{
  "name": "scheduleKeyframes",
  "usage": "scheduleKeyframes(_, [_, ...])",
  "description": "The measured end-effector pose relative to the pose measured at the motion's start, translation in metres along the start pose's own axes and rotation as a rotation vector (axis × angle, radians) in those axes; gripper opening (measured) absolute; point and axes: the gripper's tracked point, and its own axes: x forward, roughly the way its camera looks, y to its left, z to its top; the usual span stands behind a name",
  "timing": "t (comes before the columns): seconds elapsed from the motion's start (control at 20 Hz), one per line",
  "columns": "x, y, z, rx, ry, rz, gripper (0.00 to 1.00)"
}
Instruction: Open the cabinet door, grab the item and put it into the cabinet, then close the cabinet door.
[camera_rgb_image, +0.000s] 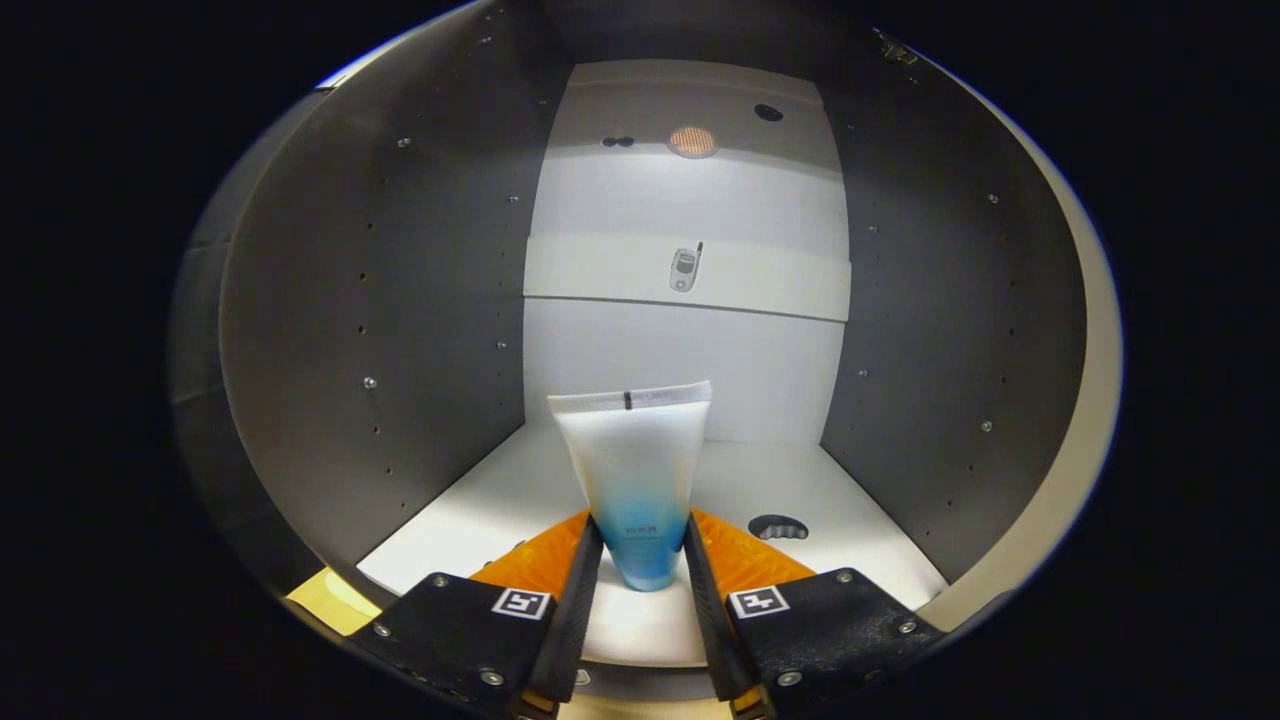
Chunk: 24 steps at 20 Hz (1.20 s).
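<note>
- Holding the cosmetic tube (637, 470) between its two fingers, your gripper (640, 560) is clenched on the tube's lower, blue end, a finger pressing on each side.
- In the gripper view, the tube stands upright straight ahead of the fingers, its long axis vertical, its flat crimped end on top, inside the open cabinet (400, 330).
- The tube's bottom end hangs just above the cabinet floor (470, 500), or touches it; you cannot tell which.
- A shelf (760, 285) carrying a small phone-like object (684, 269) sits well beyond and above the tube.
- You likely need only lower and let go.
</note>
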Motion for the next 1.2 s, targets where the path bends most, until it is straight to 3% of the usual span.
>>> scheduleKeyframes(0.5, [0.000,-0.004,0.003,0.030,-0.006,0.000,0.76])
scheduleKeyframes(0.65, [-0.010,-0.003,0.009,0.026,-0.017,0.001,0.93])
scheduleKeyframes(0.95, [-0.055,0.008,0.023,0.054,-0.041,0.007,0.94])
scheduleKeyframes(1.2, [-0.128,0.019,0.033,0.070,-0.062,0.011,0.94])
